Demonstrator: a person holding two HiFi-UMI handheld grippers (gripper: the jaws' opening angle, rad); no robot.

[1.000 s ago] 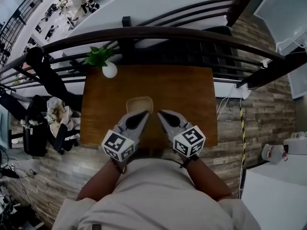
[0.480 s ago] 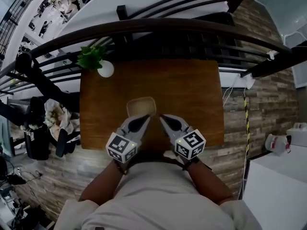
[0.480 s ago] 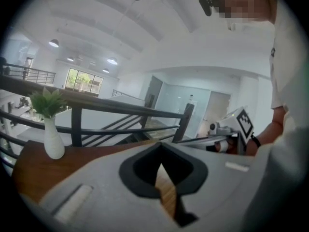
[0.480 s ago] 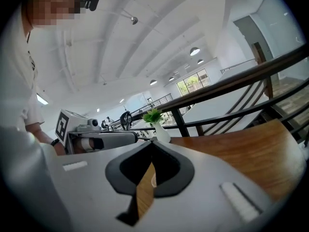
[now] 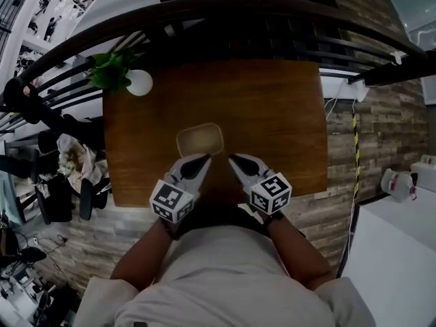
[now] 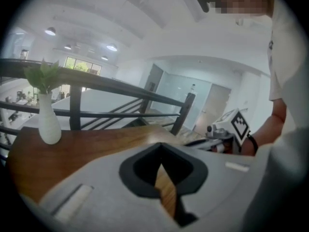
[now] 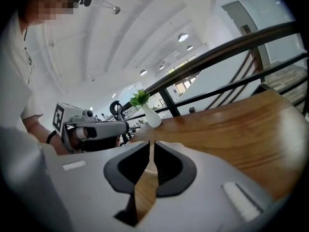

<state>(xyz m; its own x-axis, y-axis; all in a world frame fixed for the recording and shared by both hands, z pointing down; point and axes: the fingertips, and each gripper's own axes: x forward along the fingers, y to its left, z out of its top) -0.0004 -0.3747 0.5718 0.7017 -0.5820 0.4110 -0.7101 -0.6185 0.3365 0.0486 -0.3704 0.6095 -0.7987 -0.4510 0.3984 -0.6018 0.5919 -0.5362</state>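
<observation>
At the near edge of the brown wooden table (image 5: 272,107), both claws sit low over the wood.

Left gripper (image 5: 203,158): tips pressed together with nothing between them, same as half a second ago.

Right gripper (image 5: 234,159): tips met then; now they stand a thin slit apart, with nothing gripped.

The tan shallow square tray (image 5: 199,139) lies at mid-table just beyond both tips, untouched, and the spacing looks unchanged.

Judgement: approach stage, no contact yet.

Far left corner: white vase with green sprig (image 5: 139,82). Beyond it, black metal railing (image 5: 225,9).
</observation>
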